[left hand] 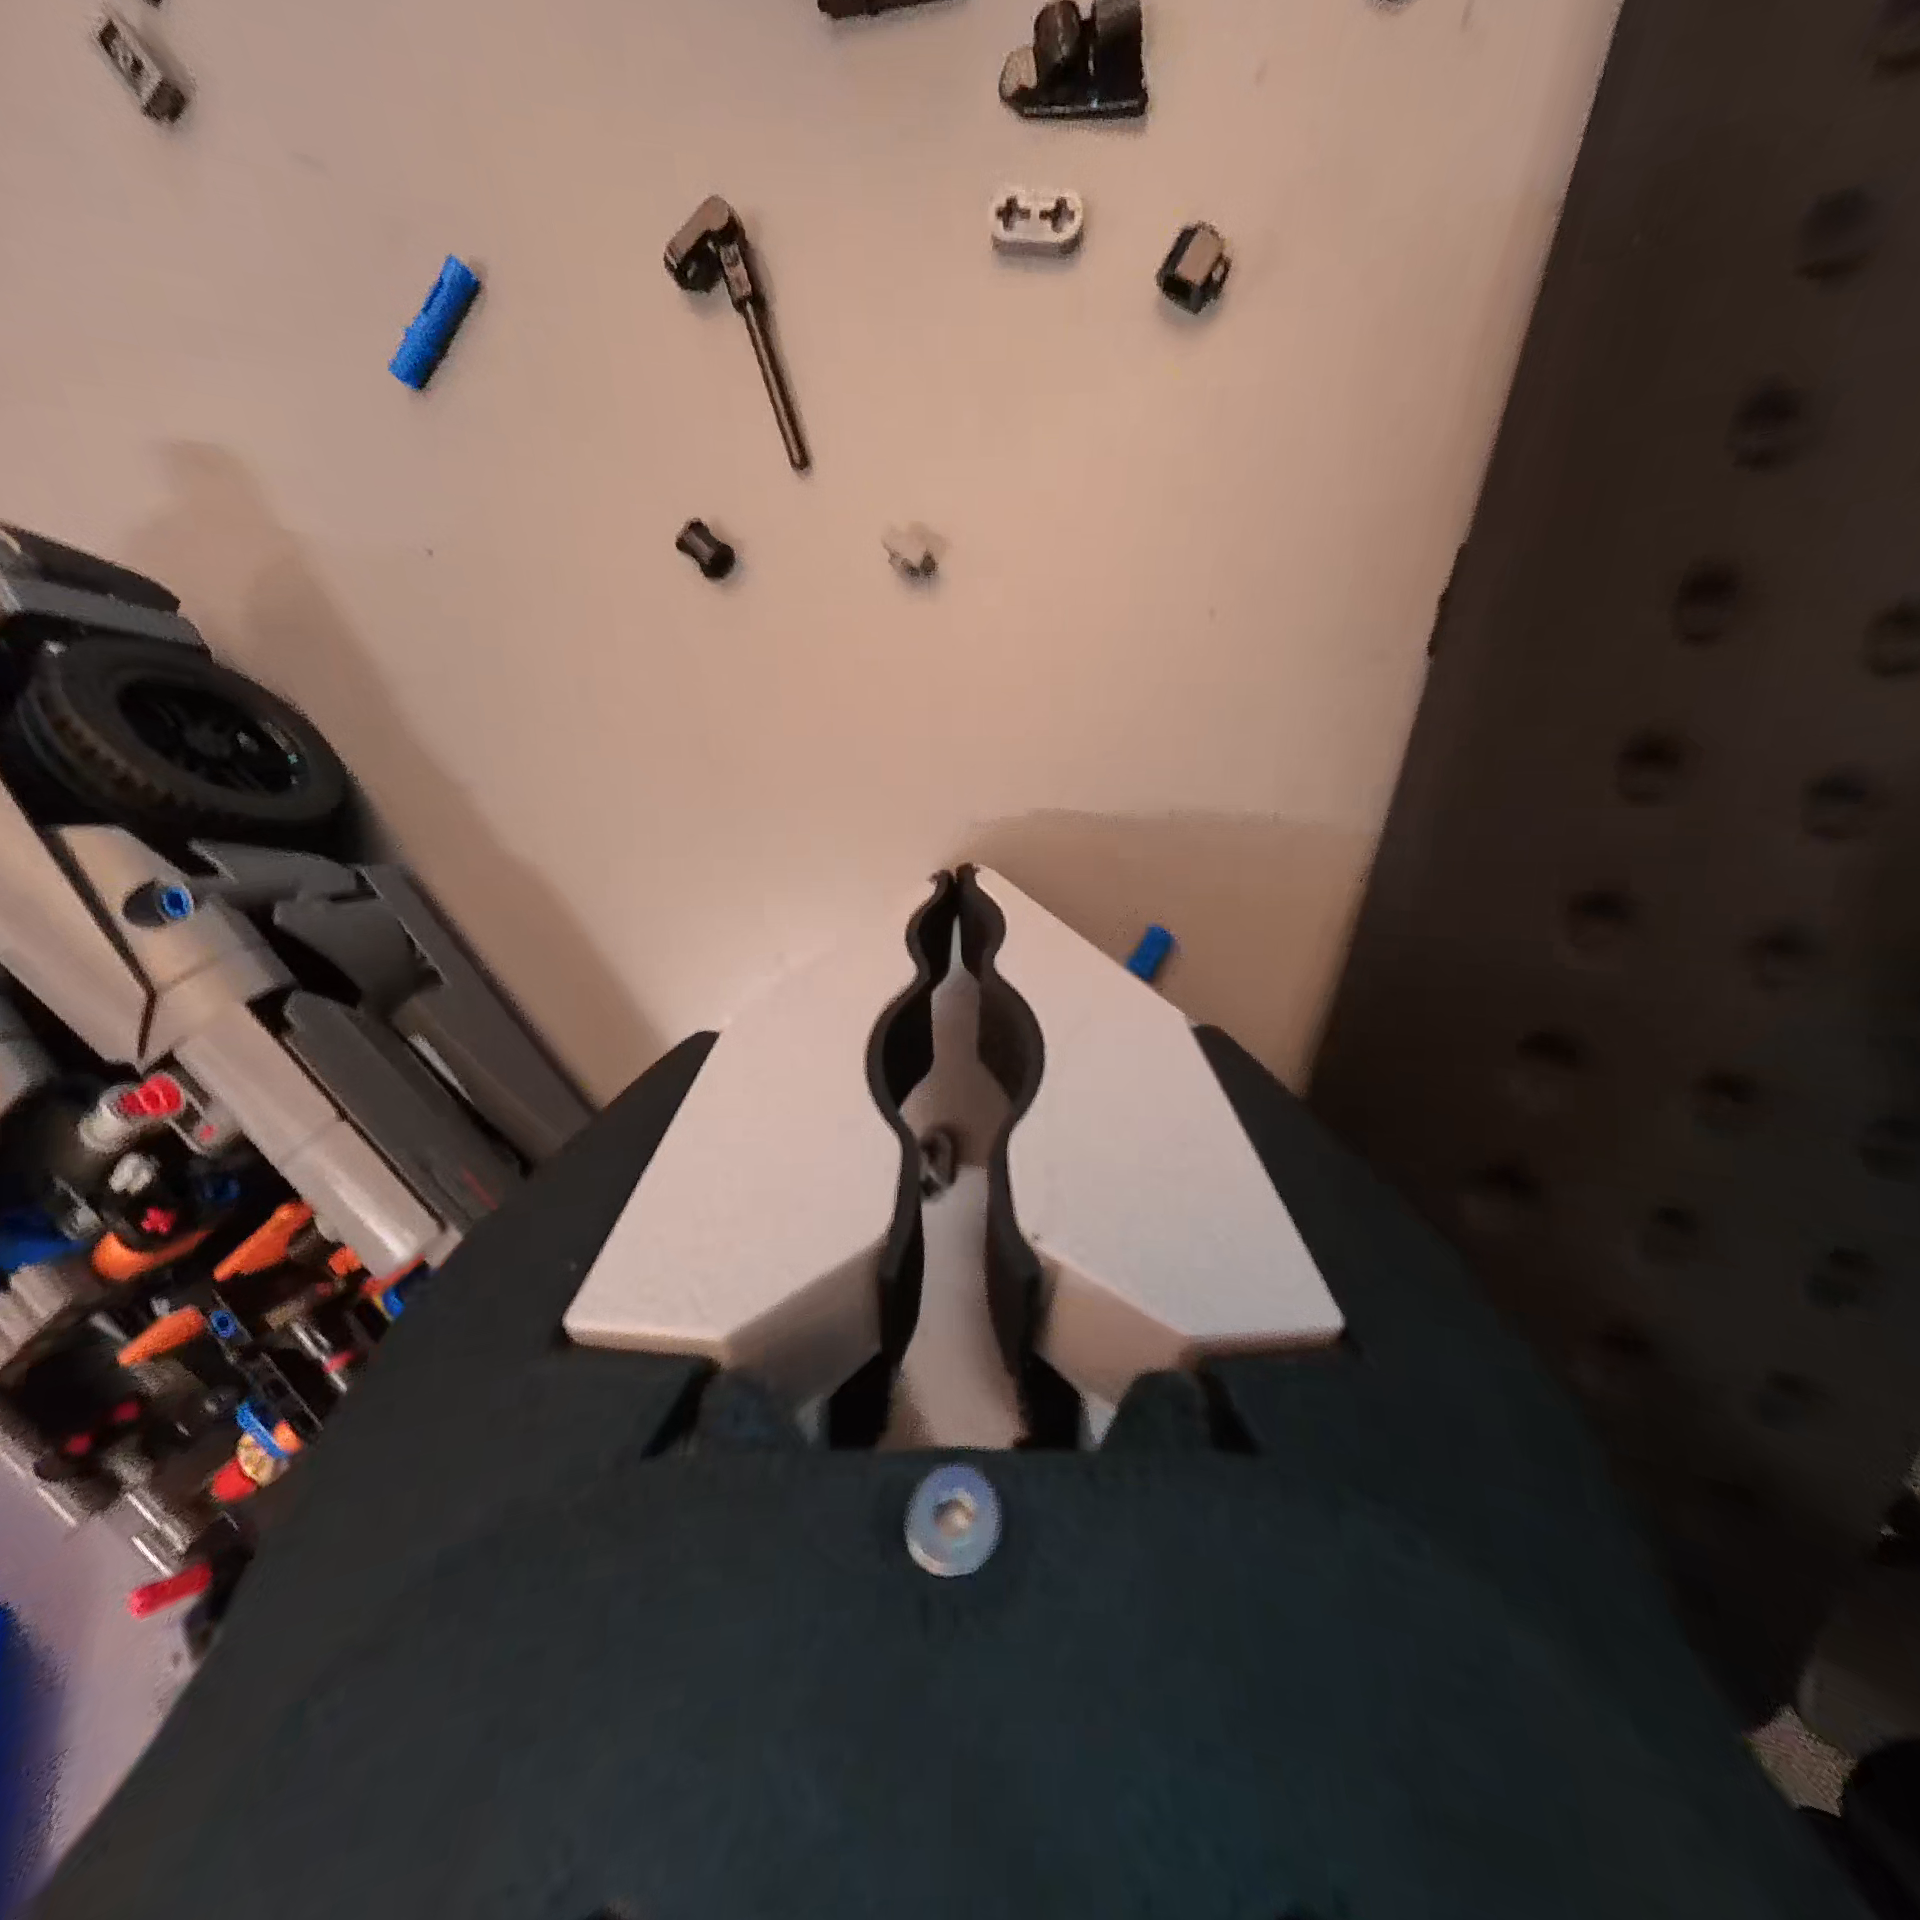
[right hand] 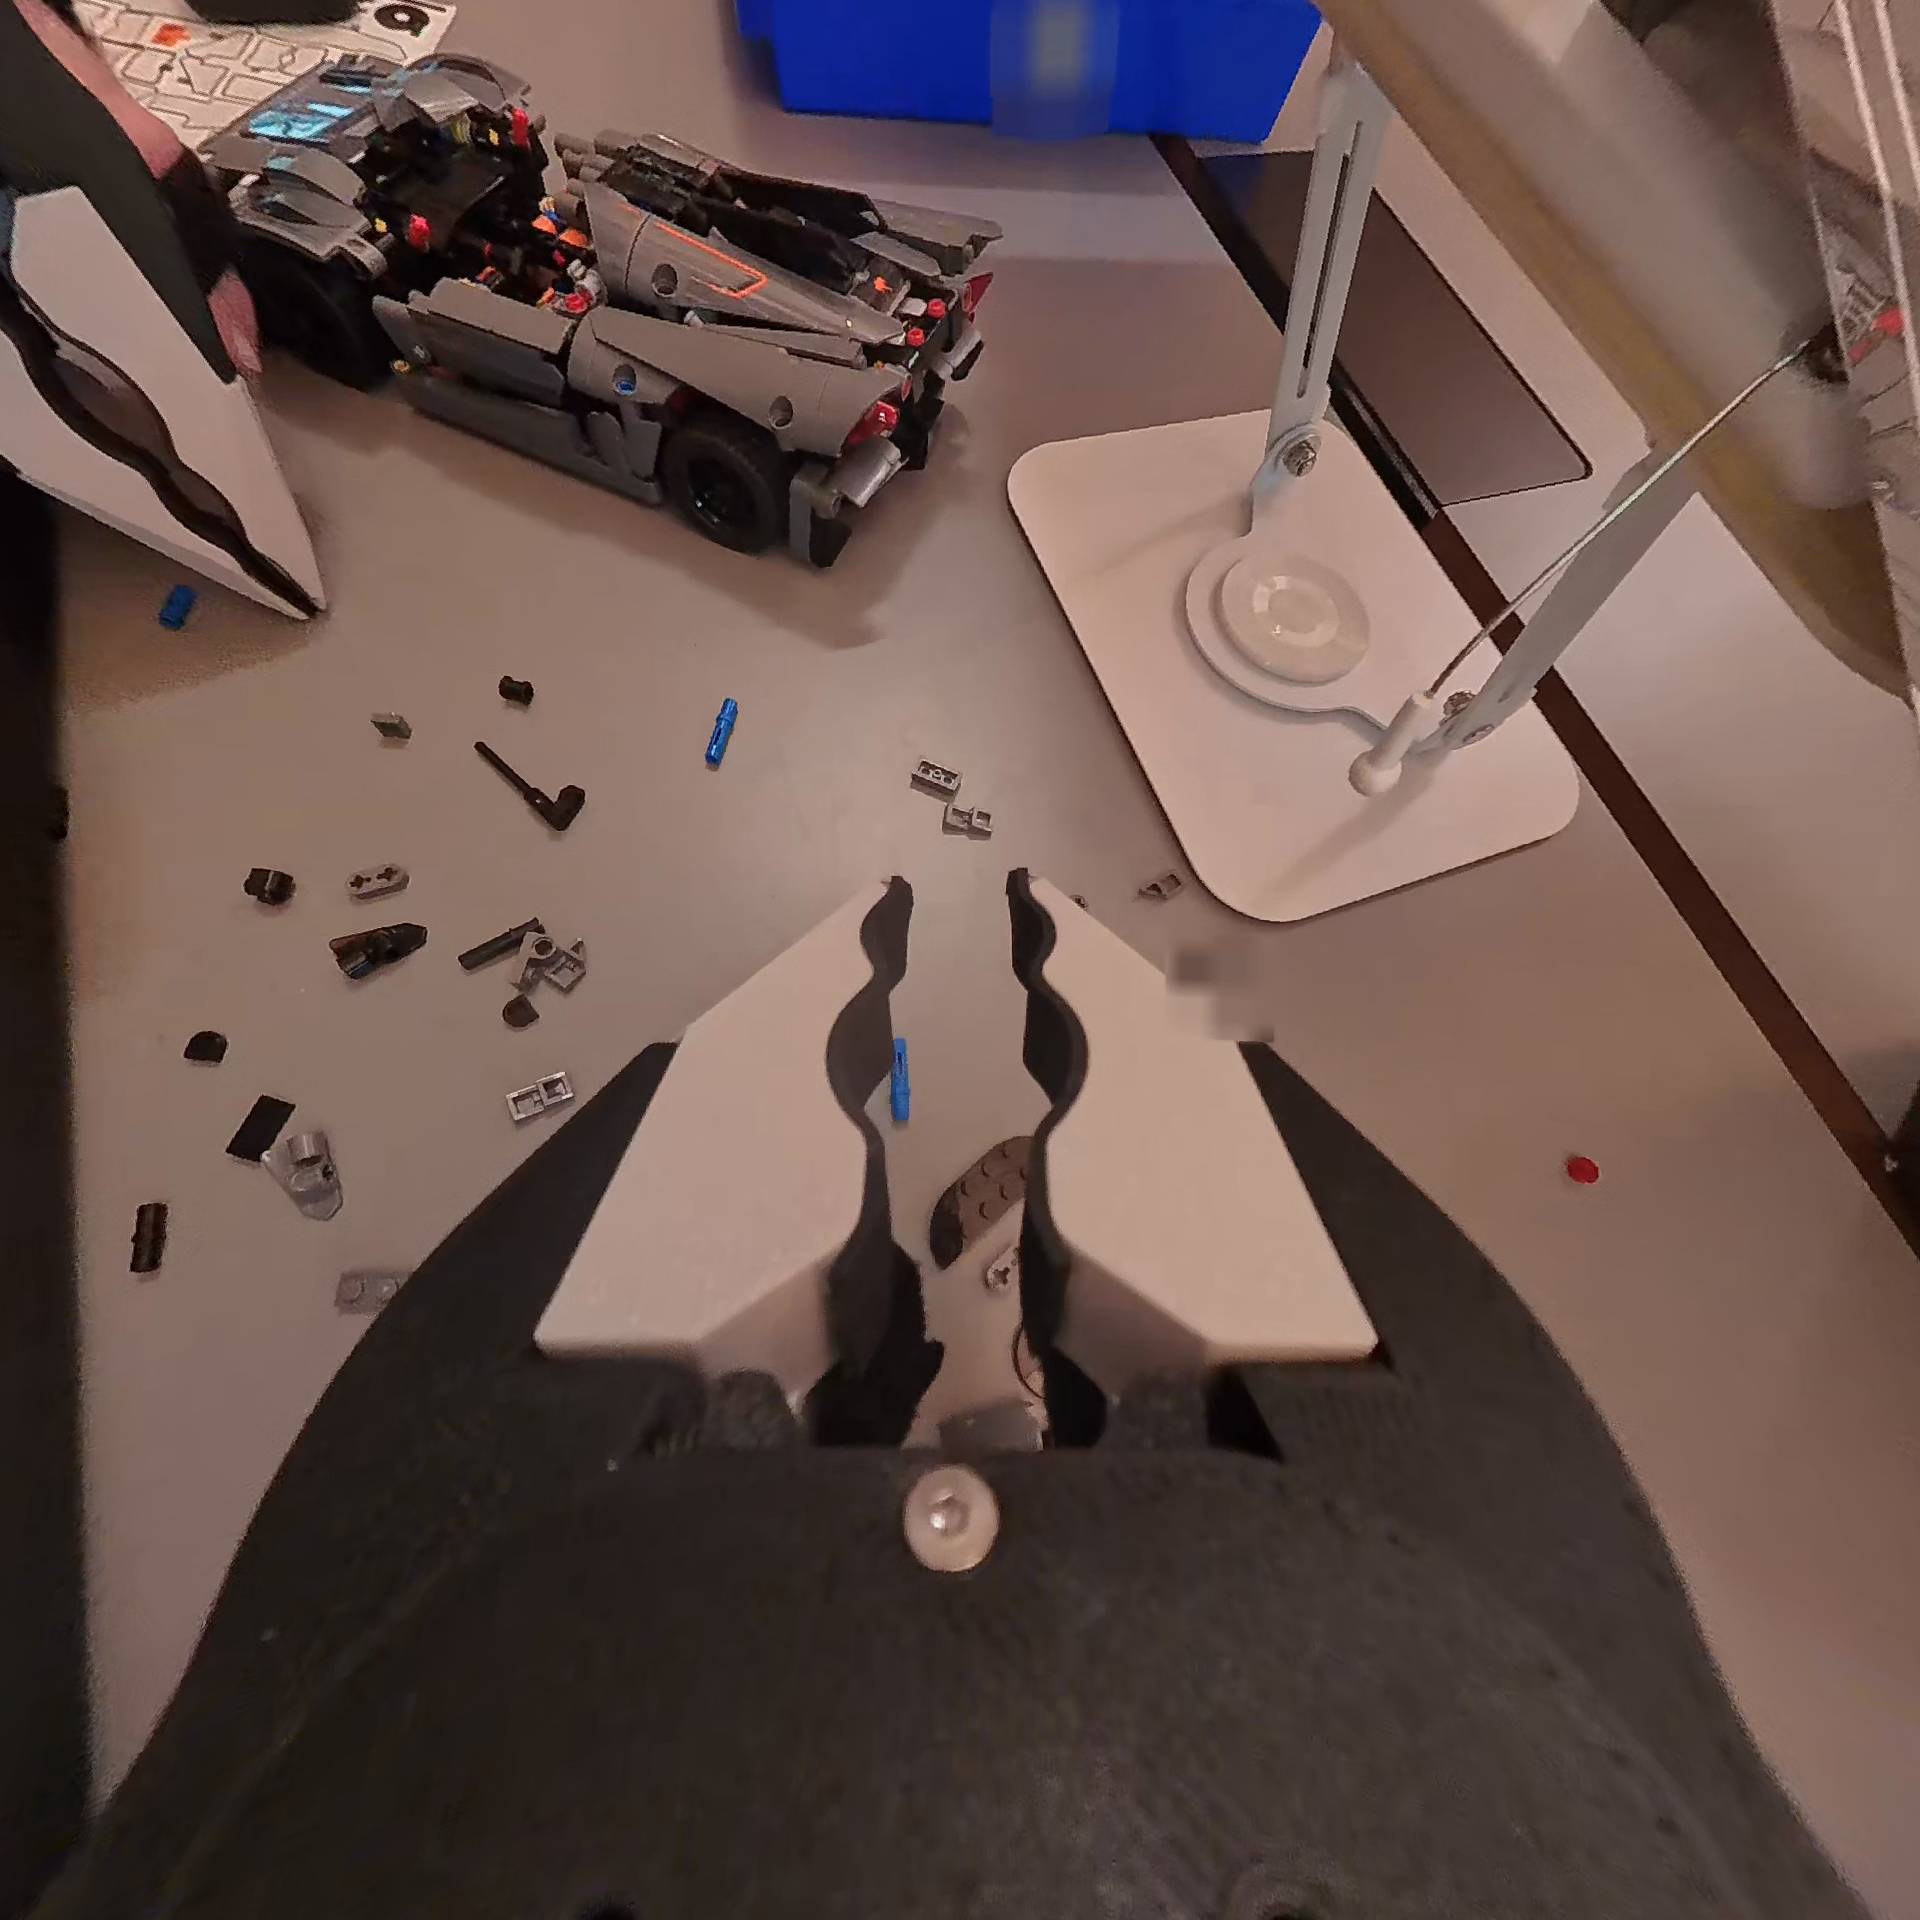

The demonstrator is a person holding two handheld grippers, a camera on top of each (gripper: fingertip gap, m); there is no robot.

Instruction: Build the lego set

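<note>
In the right wrist view, the right gripper hangs over the bench with its jaws narrowly apart and nothing between them. Under the gap lie a blue pin and, nearer the camera, a dark studded plate. To its left, loose black and grey pieces are scattered over the bench. Beyond them stands the grey lego car, partly built. Only this view shows the white lamp base by the right edge, a red stud near it, and the blue bin at the far edge. The left gripper shows at far left, tips just beside a small blue piece.

The left wrist view shows the left gripper with jaws closed, tips touching, holding nothing I can see. That blue piece lies just right of the tips. Farther off lie a black axle with connector and a blue pin; the car fills the left edge. Only here a dark perforated panel shows at right.
</note>
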